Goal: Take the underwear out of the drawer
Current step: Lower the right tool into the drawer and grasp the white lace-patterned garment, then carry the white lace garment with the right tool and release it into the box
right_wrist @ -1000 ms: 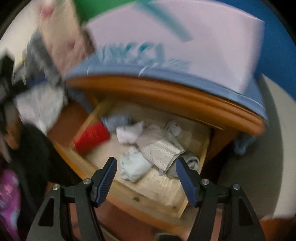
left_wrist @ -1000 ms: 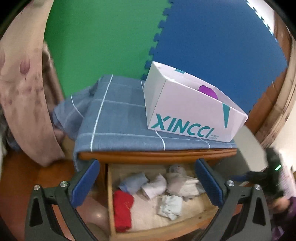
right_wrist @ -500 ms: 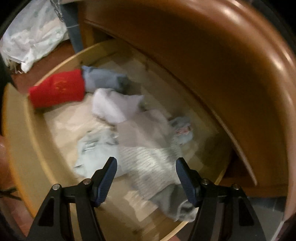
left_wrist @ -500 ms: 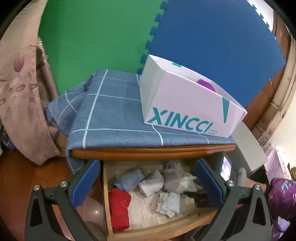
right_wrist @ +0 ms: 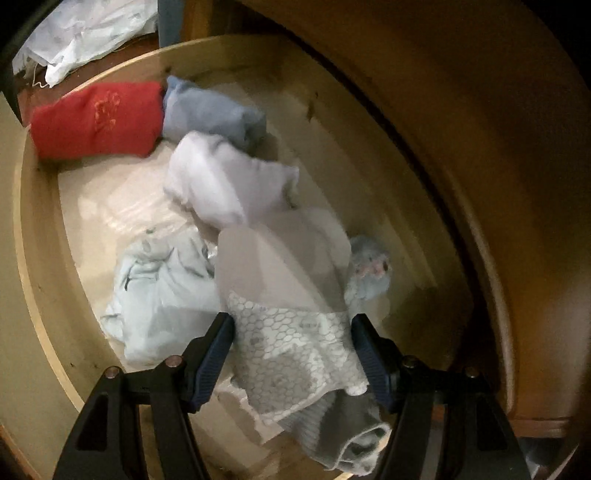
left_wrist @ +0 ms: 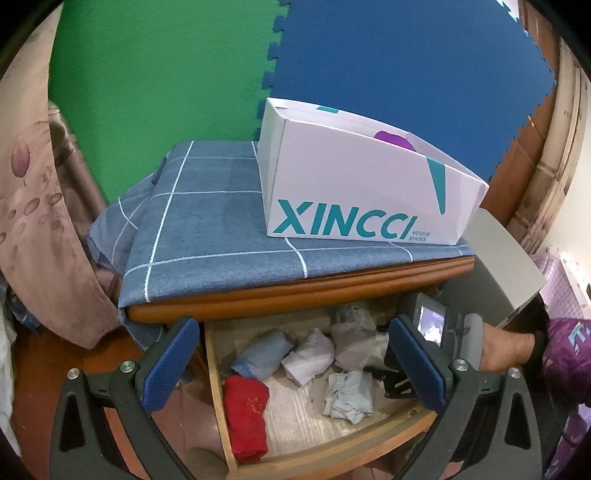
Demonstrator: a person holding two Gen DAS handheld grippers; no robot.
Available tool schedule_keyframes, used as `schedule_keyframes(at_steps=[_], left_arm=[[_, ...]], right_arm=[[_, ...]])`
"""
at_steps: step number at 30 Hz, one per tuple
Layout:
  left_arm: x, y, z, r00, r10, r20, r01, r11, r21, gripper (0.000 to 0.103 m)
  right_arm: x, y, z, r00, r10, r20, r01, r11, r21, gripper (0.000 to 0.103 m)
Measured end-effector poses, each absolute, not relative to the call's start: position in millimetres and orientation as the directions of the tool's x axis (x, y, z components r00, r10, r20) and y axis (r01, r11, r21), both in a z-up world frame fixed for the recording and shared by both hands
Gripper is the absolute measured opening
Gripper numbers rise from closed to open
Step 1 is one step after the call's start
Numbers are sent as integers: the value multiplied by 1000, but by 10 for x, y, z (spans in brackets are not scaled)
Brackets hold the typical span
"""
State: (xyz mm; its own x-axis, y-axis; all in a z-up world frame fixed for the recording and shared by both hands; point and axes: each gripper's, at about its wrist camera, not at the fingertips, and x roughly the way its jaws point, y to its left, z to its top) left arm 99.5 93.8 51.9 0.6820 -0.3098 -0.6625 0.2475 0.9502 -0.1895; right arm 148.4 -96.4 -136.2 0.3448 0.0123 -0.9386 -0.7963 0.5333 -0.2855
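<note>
The wooden drawer (left_wrist: 332, 454) stands pulled out and holds several pieces of underwear. They include a red folded one (right_wrist: 96, 118), a blue-grey roll (right_wrist: 214, 110), a white one (right_wrist: 225, 181) and a crumpled pale blue one (right_wrist: 162, 291). A grey piece with a honeycomb print (right_wrist: 291, 332) lies at the drawer's right side. My right gripper (right_wrist: 291, 343) is down inside the drawer, open, with its fingers straddling that grey piece. In the left wrist view a hand (left_wrist: 506, 350) holds it at the drawer's right. My left gripper (left_wrist: 291, 354) hovers open in front of the drawer, holding nothing.
A white XINCCI shoebox (left_wrist: 362, 192) sits on a blue checked cloth (left_wrist: 207, 229) covering the cabinet top. The top's wooden edge (right_wrist: 480, 147) overhangs the drawer's back. A flowered curtain (left_wrist: 37, 221) hangs at the left, and a white bag (right_wrist: 85, 33) lies on the floor.
My right gripper has dropped into the drawer and rolled, closing in on the grey patterned piece. It and the hand now show at the drawer's right in the left wrist view.
</note>
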Motion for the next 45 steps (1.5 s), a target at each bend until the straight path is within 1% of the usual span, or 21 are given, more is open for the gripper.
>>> schedule_keyframes(at_steps=[1,2,3,4,6,9,16,24,27,34,41,45], left_arm=[[1000,959,516,681,-313,-662,241,949,-201,102],[1006,976,513,679,-316,-662,238,949,-209,102],[1015,991,511,677,-319,-663,233,948,-218,102],[1025,1010,506,676,-322,-663,227,947,-228,102],[1033,1033,502,673,-327,-663,222,945,-241,102],[1048,1061,486,667,-331,-667,212,943,-257,102],[1073,1095,460,653,-350,-672,202,935,-291,102],[1056,991,430,639,-337,-691,228,941,-248,102],[1044,953,422,639,-331,-695,237,943,-232,102],[1015,894,421,638,-322,-699,250,946,-207,102],[981,855,430,643,-313,-699,265,947,-180,102],[977,833,431,642,-312,-700,272,947,-171,102]], right_arm=[[1521,-991,-1370,328,13,-945,-789,554,-266,66],[1549,-1014,-1373,324,14,-946,-782,567,-259,59],[1574,-1052,-1392,316,8,-949,-777,577,-254,48],[1593,-1077,-1412,298,9,-954,-774,587,-236,44],[1567,-1046,-1412,294,10,-956,-775,587,-233,30],[1483,-1029,-1312,317,24,-948,-784,570,-247,23],[1384,-1191,-740,280,164,-946,-765,634,-117,22],[1191,-1486,28,287,321,-903,-710,704,24,22],[1084,-1570,404,301,403,-864,-694,714,91,22],[845,-1610,1236,356,532,-768,-687,706,171,22],[1020,-1692,1952,441,608,-660,-645,726,239,22],[1317,-1700,2394,514,605,-608,-617,753,227,22]])
